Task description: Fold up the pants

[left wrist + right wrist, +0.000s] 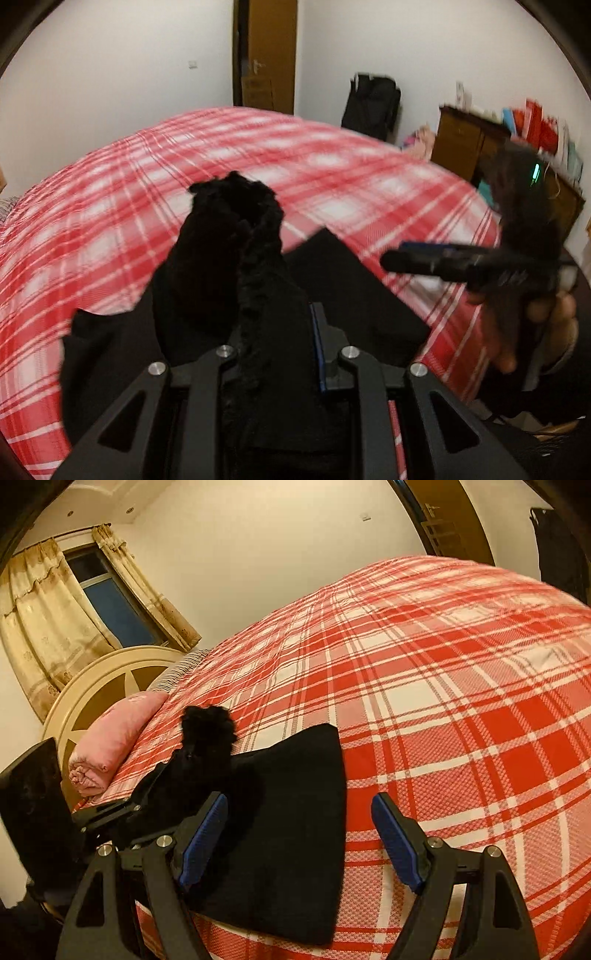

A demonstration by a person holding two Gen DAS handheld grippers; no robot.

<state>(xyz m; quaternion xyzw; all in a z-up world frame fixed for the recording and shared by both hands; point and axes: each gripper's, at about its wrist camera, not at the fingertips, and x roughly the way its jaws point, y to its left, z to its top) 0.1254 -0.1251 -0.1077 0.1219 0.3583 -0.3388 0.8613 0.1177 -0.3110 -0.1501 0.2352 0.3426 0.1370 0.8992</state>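
Observation:
The black pants (291,834) lie partly folded on the red plaid bed (461,701), near its front edge. My left gripper (273,339) is shut on a bunched fuzzy part of the pants (229,236) and holds it lifted above the bed; the lifted tuft also shows in the right wrist view (208,727). My right gripper (299,834) is open and empty, its blue pads (397,843) straddling the right edge of the flat folded part. The right gripper also appears blurred in the left wrist view (391,260), to the right of the pants.
A pink rolled blanket (114,738) lies by the cream headboard (107,675) at the left. A curtained window (110,602) is behind. A brown door (269,55), a dark hanging garment (373,103) and a wooden cabinet (465,140) stand beyond the bed.

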